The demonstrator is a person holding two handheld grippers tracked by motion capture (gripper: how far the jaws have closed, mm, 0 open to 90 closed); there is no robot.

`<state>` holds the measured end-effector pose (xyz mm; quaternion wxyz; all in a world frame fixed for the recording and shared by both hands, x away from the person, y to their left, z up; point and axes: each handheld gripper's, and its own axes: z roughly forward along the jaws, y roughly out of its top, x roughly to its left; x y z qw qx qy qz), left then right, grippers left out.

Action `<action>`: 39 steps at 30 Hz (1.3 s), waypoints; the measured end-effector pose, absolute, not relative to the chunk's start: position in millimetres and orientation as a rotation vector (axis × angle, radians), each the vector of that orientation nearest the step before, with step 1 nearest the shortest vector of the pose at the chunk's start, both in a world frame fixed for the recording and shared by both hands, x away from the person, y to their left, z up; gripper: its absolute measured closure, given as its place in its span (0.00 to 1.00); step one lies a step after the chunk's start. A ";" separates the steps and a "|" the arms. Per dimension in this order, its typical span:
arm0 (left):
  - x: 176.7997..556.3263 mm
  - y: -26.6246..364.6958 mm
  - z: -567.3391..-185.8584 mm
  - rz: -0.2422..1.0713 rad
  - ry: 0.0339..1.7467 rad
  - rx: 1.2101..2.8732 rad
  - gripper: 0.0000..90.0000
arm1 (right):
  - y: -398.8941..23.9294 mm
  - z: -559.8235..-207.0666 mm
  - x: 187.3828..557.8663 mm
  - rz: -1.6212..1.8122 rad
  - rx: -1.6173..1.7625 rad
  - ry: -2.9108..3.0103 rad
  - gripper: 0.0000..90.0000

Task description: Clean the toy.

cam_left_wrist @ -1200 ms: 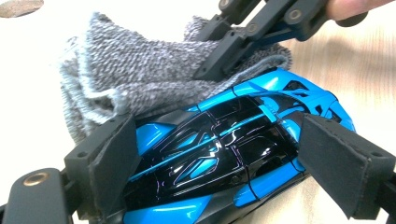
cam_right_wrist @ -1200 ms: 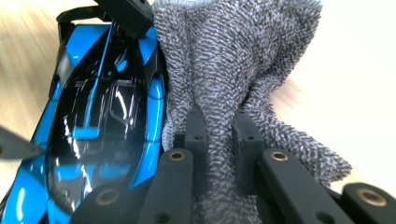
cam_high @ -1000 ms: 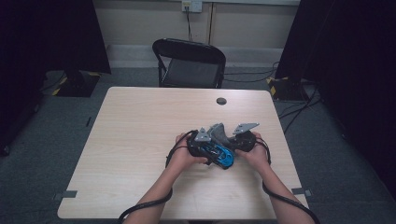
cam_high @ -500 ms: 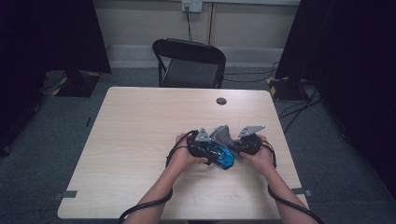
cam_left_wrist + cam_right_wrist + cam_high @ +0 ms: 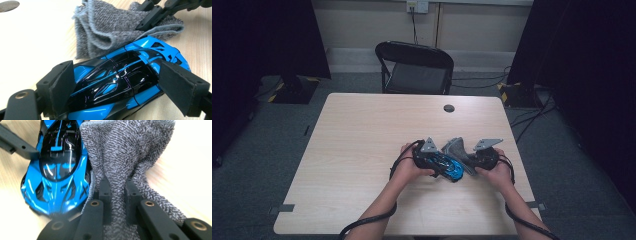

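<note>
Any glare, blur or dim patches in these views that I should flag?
High view: the room around the table is very dark, so edges sink into black. Left gripper view: bright glints run across the toy car roof, and the near pads look soft. Right gripper view: the tabletop beside the grey cloth is washed out and smeared; the car's nose is slightly soft.
</note>
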<state>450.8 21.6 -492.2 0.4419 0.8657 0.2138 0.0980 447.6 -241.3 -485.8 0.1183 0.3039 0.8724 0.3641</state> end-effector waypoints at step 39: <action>450.9 22.0 -492.1 0.244 0.524 2.151 0.15 | -305.4 -480.5 396.2 1.117 1.028 2.539 0.89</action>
